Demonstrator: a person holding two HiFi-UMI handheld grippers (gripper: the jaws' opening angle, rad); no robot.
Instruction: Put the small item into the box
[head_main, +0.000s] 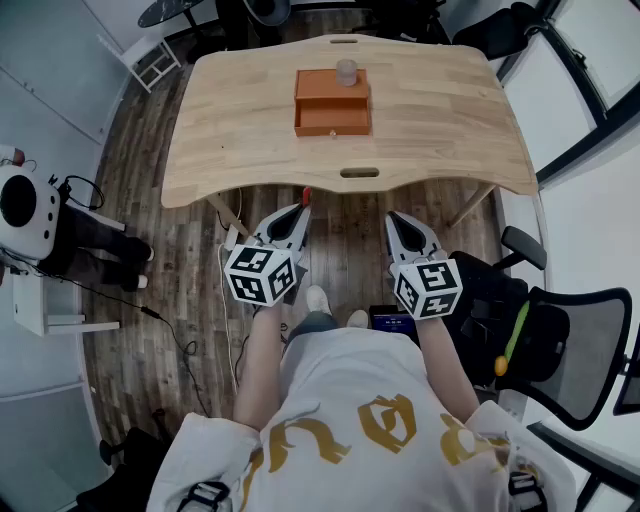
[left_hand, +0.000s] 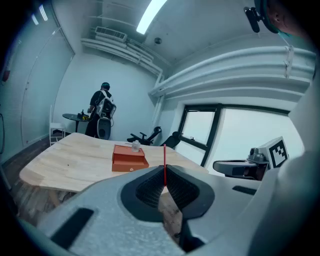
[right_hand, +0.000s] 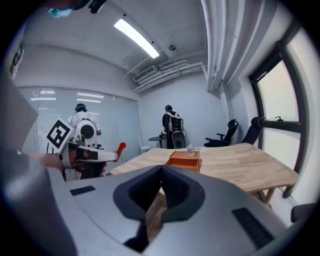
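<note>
Far across the worktop (head_main: 440, 120): small clear jar (head_main: 346, 71) stands on back edge of orange box (head_main: 332, 103) | left gripper (head_main: 300, 212), right gripper (head_main: 397, 220) short of worktop, jaws together; thin red strip (left_hand: 164, 165) at left tips | jar straight ahead, midway, neither nearer.

Orange box (head_main: 332, 103) on table (head_main: 440, 120); small item (head_main: 346, 71) atop it; left claw (head_main: 299, 212), right claw (head_main: 397, 220) off table.

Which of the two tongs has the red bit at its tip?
The left tongs: a red tab sticks out at their closed tip. The right tongs, also closed, show no red.
</note>
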